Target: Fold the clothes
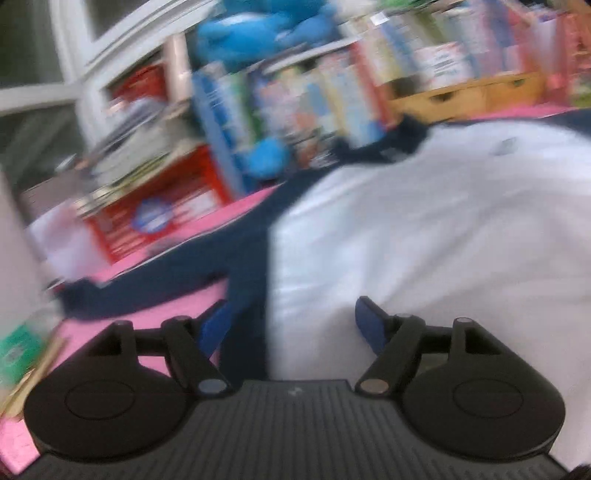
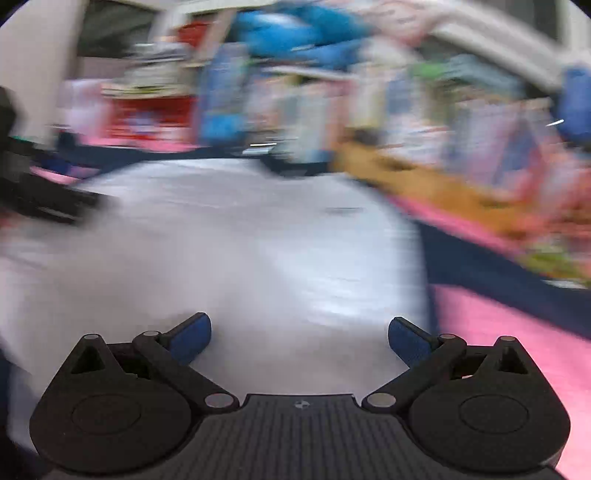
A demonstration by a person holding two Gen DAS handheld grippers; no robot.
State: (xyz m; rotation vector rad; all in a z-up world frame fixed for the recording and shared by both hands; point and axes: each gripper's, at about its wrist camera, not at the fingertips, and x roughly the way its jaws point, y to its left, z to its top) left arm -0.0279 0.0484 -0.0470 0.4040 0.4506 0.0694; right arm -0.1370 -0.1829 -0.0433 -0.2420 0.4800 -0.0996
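A white shirt (image 1: 424, 229) with navy sleeves and collar lies spread on a pink surface (image 1: 159, 314). My left gripper (image 1: 291, 321) hovers over its left side, where a navy sleeve (image 1: 177, 266) meets the white body; its blue pads stand apart with nothing pinched between them. The right wrist view shows the same shirt (image 2: 236, 243), blurred, with my right gripper (image 2: 299, 338) open above its lower right part. At that view's left edge a dark shape (image 2: 40, 199) is the other gripper. Both views are smeared by motion.
Behind the shirt stands a crowded row of colourful boxes and books (image 1: 295, 103), a red box (image 1: 162, 206), a blue plush toy (image 1: 258, 33) and a wooden drawer unit (image 1: 465, 92). A green item (image 1: 18, 350) lies at the left edge. Pink surface (image 2: 517, 347) shows right of the shirt.
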